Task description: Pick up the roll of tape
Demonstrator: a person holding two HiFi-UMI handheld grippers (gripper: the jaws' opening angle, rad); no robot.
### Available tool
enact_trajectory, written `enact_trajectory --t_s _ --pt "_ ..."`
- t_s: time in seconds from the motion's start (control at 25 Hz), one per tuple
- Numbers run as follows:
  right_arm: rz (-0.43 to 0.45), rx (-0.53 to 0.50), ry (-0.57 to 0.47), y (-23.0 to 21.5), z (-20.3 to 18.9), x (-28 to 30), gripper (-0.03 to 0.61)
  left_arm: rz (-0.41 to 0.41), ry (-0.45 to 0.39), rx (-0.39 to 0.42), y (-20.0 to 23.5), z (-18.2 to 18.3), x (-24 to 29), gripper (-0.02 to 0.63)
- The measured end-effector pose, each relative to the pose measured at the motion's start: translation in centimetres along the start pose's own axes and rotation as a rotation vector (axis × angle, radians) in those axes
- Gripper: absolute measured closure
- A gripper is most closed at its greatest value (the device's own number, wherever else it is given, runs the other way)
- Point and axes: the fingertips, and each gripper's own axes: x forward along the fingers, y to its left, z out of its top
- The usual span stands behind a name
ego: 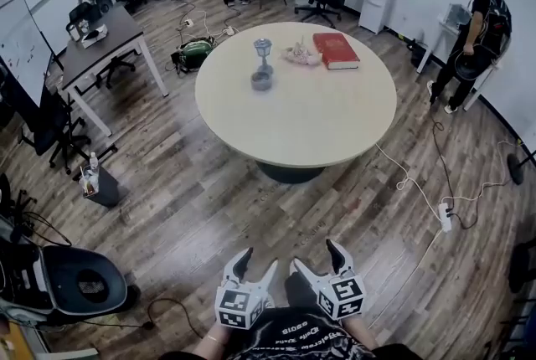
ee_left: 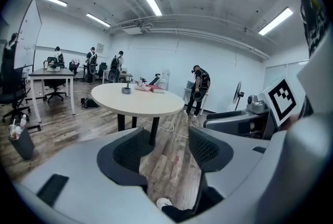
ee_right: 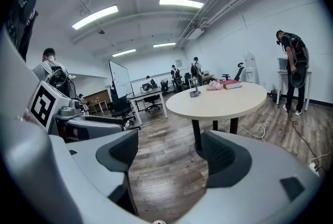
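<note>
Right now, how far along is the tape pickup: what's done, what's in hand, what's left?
Done: nothing visible yet. The roll of tape lies untouched on the round table. In hand: nothing. The left claw and right claw are both open and empty, held low over the wooden floor, well short of the table. Left: walk up, reach the roll, close on it and lift.

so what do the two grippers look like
The left gripper and right gripper are light grey, each with two fingers lined in black textured pads and a white cube with black square markers. The person's top is black with print.
</note>
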Motion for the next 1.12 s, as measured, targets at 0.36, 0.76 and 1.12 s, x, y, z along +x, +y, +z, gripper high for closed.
enact_trajectory --t_s 0.36,0.76,1.12 --pt "0.081 -0.065 0.033 -6.6 4.2 5.4 0.202 0.091 -0.036 -0.033 1.4 4.2 7.3 0.328" --pt "0.153 -0.105 0.069 -12.4 6.3 9.1 0.205 0.165 -0.054 -0.065 1.0 6.4 13.0 0.328" --pt "0.180 -0.069 0.082 -14.8 6.9 10.6 0.207 0.152 -0.048 -0.078 0.4 7.3 16.4 0.328"
